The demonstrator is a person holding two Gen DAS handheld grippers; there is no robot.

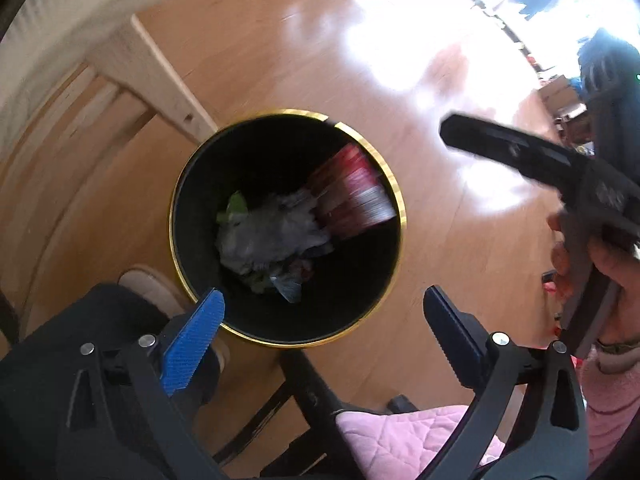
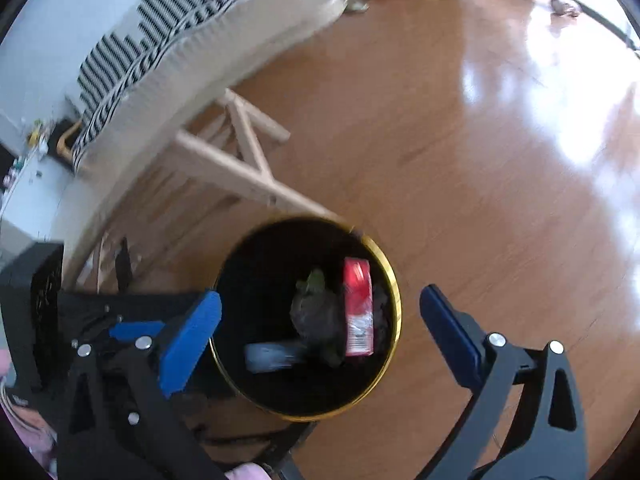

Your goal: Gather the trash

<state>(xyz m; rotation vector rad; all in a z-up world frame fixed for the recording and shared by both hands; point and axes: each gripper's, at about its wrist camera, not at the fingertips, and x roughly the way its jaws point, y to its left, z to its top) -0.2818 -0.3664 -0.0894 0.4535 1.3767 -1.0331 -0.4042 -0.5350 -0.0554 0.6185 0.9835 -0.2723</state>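
Both claws, left claw and right claw, hang spread and empty over the gold-rimmed black bin; drifting low, I risk tipping it.

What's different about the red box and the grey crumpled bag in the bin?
The red box is flat-sided, stiff and bright red with a white end; the grey crumpled bag is wrinkled, shapeless and dull. The box leans against the bin's wall; the bag sits in the middle. Both lie inside the black bin.

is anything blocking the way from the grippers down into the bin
Nothing visible does. The left gripper and right gripper both hang open over the uncovered black bin, whose trash lies well below the rim.
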